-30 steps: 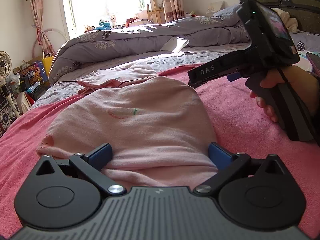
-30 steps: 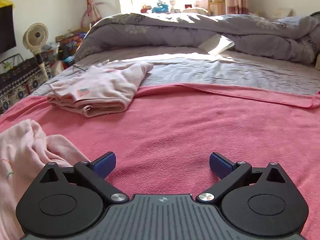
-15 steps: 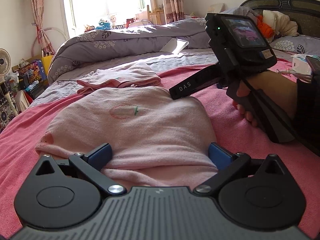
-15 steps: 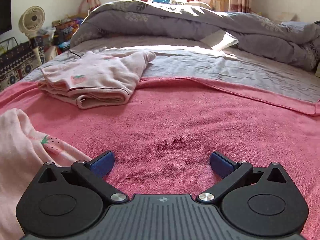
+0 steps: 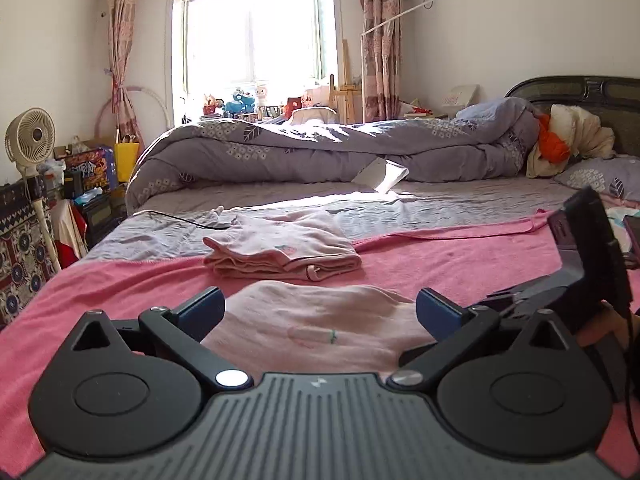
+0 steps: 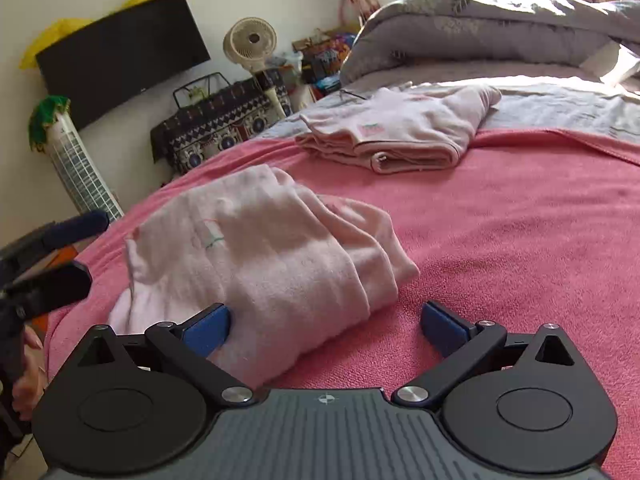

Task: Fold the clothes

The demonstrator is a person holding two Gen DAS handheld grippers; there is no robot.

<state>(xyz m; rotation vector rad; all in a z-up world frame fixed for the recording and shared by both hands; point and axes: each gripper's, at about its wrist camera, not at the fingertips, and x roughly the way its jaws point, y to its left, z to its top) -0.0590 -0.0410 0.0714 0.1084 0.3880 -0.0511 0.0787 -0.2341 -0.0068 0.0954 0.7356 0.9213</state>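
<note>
Pink terry blanket covers the near part of the bed; grey sheet beyond it, with a rolled grey quilt along the far side under the window.

Task item: pale pink garment, loosely folded, lying on the pink blanket. A faint printed motif with a small green mark shows on its top layer. Layered fold edges face the right side in the right wrist view.

Second item: folded pink garment with a strawberry print, lying farther up the bed, straddling the edge where the blanket meets the grey sheet. Apart from the near garment.

Left gripper: jaws spread wide, nothing between the pads. Near garment lies directly ahead of it and between the two blue fingertips in that view; contact with the cloth cannot be confirmed.

Right gripper: jaws spread wide, not closed on anything. Its left blue pad sits against the near edge of the garment; its right pad is over bare blanket.

Each gripper is visible at the margin of the other's view. A hand shows on the left gripper's handle.

Room: white fan and dark screen by the wall.
</note>
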